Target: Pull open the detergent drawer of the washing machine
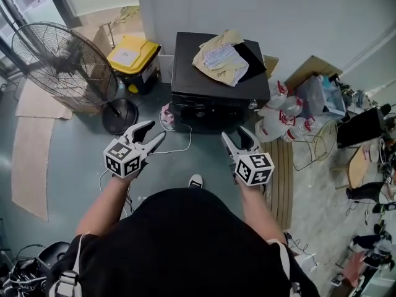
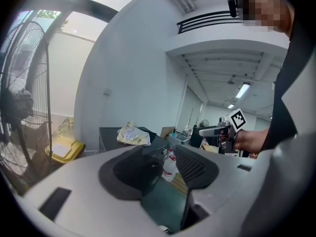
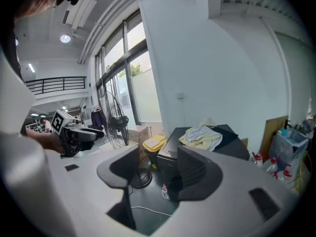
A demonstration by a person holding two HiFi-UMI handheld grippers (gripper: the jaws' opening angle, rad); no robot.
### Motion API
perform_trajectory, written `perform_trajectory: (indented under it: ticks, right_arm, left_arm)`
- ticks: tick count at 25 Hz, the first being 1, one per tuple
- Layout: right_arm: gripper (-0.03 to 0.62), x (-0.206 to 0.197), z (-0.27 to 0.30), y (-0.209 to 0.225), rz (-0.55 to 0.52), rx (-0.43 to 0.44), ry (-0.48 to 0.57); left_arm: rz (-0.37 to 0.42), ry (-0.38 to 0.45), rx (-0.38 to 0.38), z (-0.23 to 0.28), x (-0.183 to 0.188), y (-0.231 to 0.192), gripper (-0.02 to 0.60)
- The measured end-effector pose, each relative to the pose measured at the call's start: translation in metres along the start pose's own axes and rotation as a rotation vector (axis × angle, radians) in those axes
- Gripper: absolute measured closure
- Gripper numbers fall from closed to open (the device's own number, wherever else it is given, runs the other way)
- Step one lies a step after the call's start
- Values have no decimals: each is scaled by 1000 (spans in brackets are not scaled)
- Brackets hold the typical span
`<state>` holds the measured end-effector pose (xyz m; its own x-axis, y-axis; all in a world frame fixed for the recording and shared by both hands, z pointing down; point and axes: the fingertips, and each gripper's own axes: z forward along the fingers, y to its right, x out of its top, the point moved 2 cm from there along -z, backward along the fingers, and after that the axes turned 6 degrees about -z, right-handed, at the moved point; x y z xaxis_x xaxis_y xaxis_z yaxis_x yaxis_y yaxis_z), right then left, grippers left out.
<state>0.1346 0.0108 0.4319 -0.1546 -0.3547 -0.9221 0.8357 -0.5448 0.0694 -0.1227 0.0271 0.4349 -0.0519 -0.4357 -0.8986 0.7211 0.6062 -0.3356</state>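
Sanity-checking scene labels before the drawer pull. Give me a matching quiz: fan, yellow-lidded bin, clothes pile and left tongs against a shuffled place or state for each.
Things:
1. standing fan
2. yellow-lidded bin
3. clothes pile
4. left tongs

Places or states:
A. lying on top of the black washing machine
B. open, nothing between them
C. between the standing fan and the washing machine
D. far left of the head view, on a round base

Pairs: 1-D, 2-C, 3-A, 4-B.
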Motion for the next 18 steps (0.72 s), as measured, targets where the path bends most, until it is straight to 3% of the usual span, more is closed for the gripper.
perform_trajectory:
  ticks: [18]
  right_arm:
    - [355, 11, 42, 51, 18, 73, 2]
  left_arm:
    - [-9, 0, 73, 41, 19, -13, 364]
